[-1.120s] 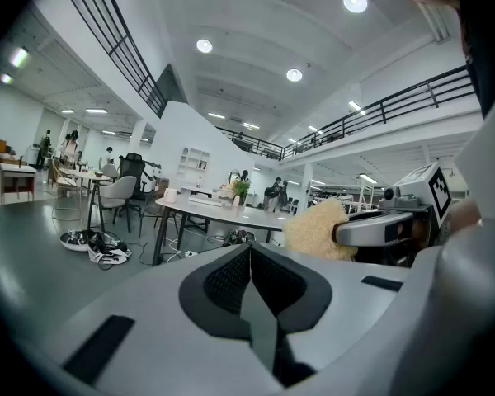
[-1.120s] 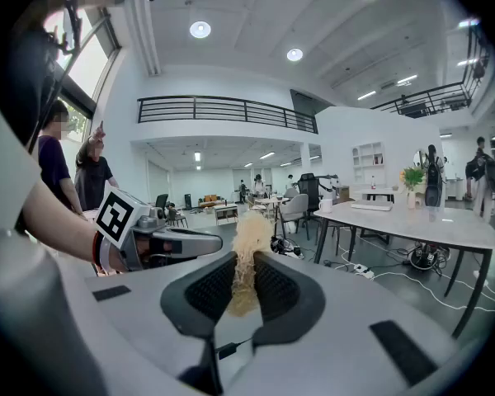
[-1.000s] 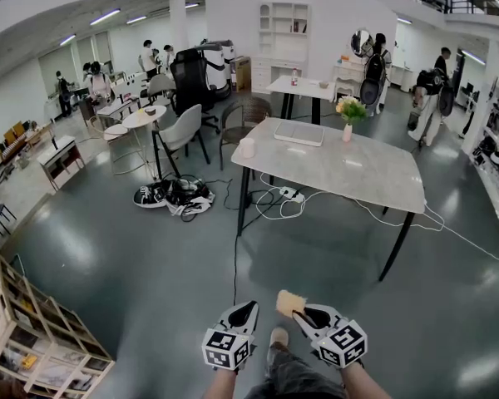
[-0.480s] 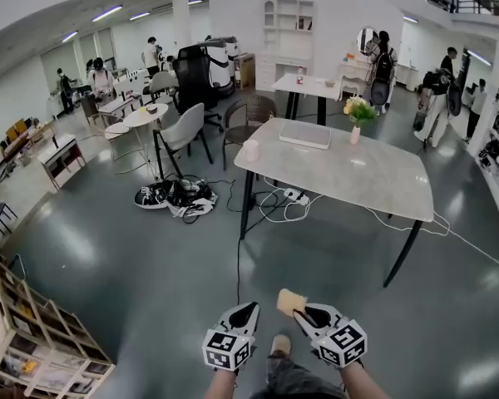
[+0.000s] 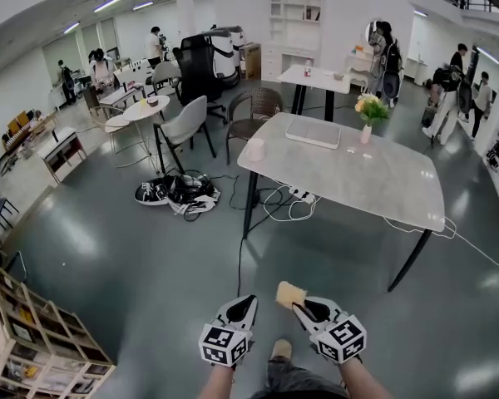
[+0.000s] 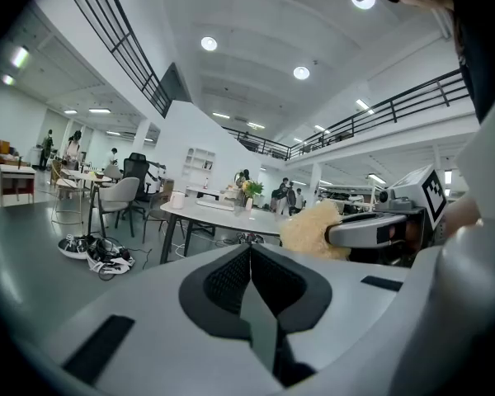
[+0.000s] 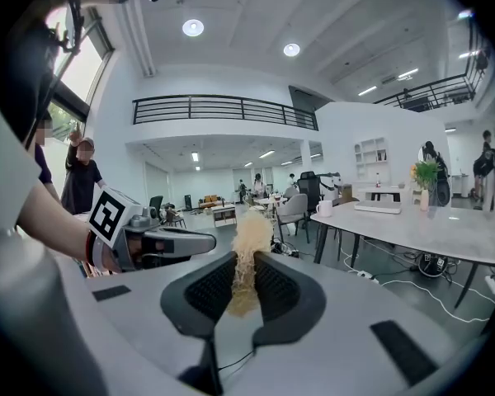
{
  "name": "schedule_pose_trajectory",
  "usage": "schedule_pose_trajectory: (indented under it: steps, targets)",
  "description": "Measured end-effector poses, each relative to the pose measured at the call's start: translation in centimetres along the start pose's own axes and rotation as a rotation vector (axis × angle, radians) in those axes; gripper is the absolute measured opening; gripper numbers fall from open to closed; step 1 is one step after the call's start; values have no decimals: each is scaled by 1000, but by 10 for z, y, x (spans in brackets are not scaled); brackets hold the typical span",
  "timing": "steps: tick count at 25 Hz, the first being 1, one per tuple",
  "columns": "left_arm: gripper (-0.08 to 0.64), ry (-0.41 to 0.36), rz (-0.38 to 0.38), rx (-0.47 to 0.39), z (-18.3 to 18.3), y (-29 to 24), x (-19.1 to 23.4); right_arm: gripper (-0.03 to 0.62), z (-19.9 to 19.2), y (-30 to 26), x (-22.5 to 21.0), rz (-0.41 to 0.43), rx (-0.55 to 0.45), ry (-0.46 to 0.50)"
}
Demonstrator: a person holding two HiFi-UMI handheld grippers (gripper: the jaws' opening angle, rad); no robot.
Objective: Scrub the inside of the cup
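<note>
Cup point(image 5: 255, 149) sits at the counter's point(image 5: 358, 177) left corner, untouched, so scrubbing is not yet begun. Right claw point(image 5: 300, 307) grips a sponge point(image 5: 289, 293); left claw point(image 5: 247, 305) is closed and empty. Both are well short of the counter.

A glossy dark grey floor point(image 5: 108, 248) fills the frame, with a pale-topped, black-legged surface point(image 5: 374, 177) at centre right. White shelving point(image 5: 295, 11) stands at top centre; a wooden rack point(image 5: 25, 322) sits lower left.
</note>
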State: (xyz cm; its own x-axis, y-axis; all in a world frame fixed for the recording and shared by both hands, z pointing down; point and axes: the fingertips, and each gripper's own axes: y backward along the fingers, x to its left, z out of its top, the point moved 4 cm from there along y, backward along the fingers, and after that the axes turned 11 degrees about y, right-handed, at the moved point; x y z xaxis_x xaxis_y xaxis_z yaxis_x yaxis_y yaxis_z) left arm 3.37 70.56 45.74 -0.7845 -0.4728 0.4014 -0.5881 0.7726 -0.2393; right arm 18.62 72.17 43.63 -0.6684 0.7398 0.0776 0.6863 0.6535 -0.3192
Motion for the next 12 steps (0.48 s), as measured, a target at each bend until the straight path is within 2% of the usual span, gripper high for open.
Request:
schedule_pose_trajectory:
  steps: [12]
  targets:
    - [15, 13, 19, -6, 31, -82, 35, 61, -1, -50, -85, 9, 28, -18]
